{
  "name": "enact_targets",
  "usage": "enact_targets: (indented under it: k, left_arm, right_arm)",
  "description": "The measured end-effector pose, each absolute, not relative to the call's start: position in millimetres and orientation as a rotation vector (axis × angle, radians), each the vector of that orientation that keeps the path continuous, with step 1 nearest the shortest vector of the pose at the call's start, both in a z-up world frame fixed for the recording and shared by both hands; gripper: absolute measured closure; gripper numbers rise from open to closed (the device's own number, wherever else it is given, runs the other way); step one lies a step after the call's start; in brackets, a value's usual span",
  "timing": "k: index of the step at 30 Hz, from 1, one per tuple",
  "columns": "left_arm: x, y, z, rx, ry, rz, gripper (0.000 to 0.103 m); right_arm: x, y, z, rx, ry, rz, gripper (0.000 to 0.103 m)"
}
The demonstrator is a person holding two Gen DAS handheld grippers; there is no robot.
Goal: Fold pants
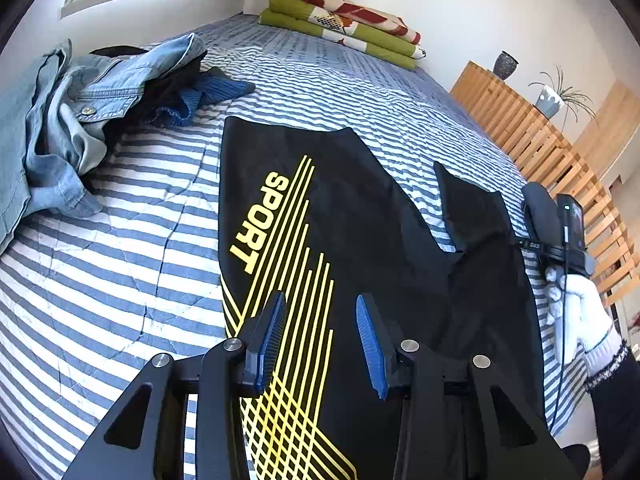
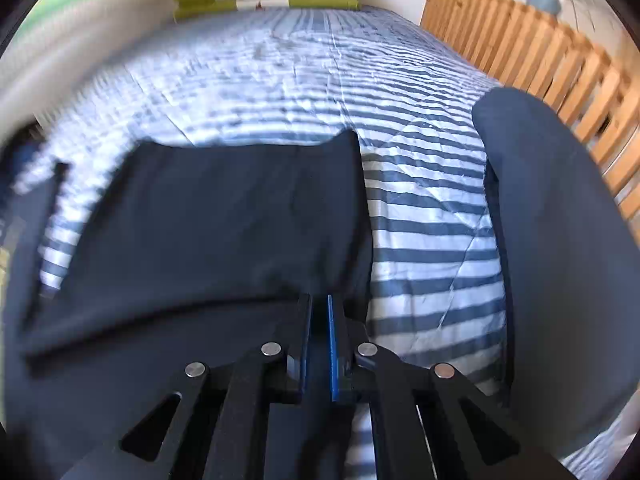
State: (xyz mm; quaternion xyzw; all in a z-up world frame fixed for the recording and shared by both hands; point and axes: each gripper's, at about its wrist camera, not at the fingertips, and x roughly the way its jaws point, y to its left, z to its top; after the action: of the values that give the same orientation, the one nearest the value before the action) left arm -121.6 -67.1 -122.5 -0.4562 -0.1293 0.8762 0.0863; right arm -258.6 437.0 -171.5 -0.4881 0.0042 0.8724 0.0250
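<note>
right hand-held gripper (image 2: 319, 312) pinching black pants (image 2: 208, 216)

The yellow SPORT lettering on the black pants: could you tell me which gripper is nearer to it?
Left. The left gripper, open, hovers just below the SPORT lettering; the right gripper is clamped on the pants at their far right edge.
</note>
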Motion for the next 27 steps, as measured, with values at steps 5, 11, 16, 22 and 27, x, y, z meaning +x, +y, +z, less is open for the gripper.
enact_targets:
  k: [5, 11, 16, 22, 27]
  left_arm:
    - [-121, -71, -134, -1.414, -0.425, 2.591, 0.061]
    - [-115, -66, -145, -1.454, -0.378, 2.555, 0.061]
    - [-104, -74, -144, -1.459, -0.371, 2.533, 0.061]
    - [-79, -96, -154, -1.499, -0.395, 2.518, 0.057]
    - [-44, -106, -171, -1.55, -0.45, 2.454, 0.051]
  right_arm:
    - [-234, 354, -133, -1.612, -0.042, 2.897, 0.094]
    - [-236, 242, -157, -1.813, -0.321, 2.96, 0.094]
    - [-201, 271, -153, -1.764, -0.19, 2.898, 0.094]
    - [-92, 340, -157, -1.723, -0.19, 2.724, 0.072]
    - [-26, 386, -178, -1.766, 0.06, 2.565, 0.071]
